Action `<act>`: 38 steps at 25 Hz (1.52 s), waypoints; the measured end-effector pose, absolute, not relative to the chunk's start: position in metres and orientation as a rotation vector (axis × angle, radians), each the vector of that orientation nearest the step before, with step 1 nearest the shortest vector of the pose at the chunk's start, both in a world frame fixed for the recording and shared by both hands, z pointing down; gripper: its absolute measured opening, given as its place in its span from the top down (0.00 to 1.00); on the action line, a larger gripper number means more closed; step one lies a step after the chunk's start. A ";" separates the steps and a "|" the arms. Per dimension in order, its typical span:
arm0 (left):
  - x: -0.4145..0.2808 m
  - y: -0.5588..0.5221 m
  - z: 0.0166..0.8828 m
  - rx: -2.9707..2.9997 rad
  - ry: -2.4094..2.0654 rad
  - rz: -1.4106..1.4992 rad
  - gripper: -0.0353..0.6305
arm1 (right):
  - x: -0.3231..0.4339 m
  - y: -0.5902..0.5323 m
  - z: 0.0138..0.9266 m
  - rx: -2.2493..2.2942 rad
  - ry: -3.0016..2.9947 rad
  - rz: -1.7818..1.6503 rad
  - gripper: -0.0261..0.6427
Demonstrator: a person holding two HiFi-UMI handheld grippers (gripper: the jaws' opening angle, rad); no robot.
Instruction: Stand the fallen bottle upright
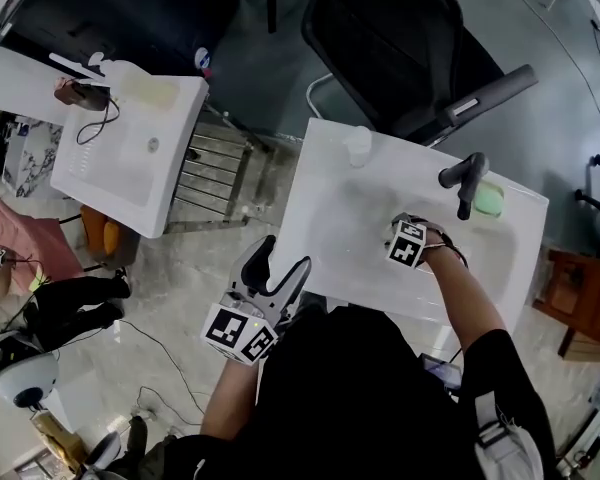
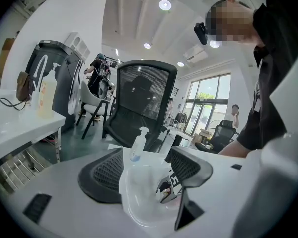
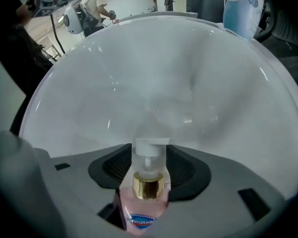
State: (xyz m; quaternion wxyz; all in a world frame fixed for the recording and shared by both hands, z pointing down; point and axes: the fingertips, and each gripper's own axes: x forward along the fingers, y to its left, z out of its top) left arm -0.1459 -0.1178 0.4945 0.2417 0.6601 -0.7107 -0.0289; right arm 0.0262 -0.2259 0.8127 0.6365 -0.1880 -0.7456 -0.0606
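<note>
A pink soap bottle with a gold collar and a white pump sits between the jaws of my right gripper, which is shut on its shoulders. Its pump head points down into the white basin. In the head view the right gripper hangs over the sink, left of the black faucet; its marker cube hides the bottle there. My left gripper waits at the sink's front edge, open, with nothing between its jaws. From the left gripper the basin and the right gripper's marker cube show ahead.
A clear pump bottle with a blue label stands upright on the sink's far rim. A green soap bar lies right of the faucet. Behind the sink is a black office chair. To the left stand a second white sink and a metal rack.
</note>
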 end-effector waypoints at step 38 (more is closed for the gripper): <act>-0.128 -0.167 0.475 2.122 -1.724 -0.124 0.47 | -0.016 -0.252 0.599 0.290 -2.541 -0.047 0.68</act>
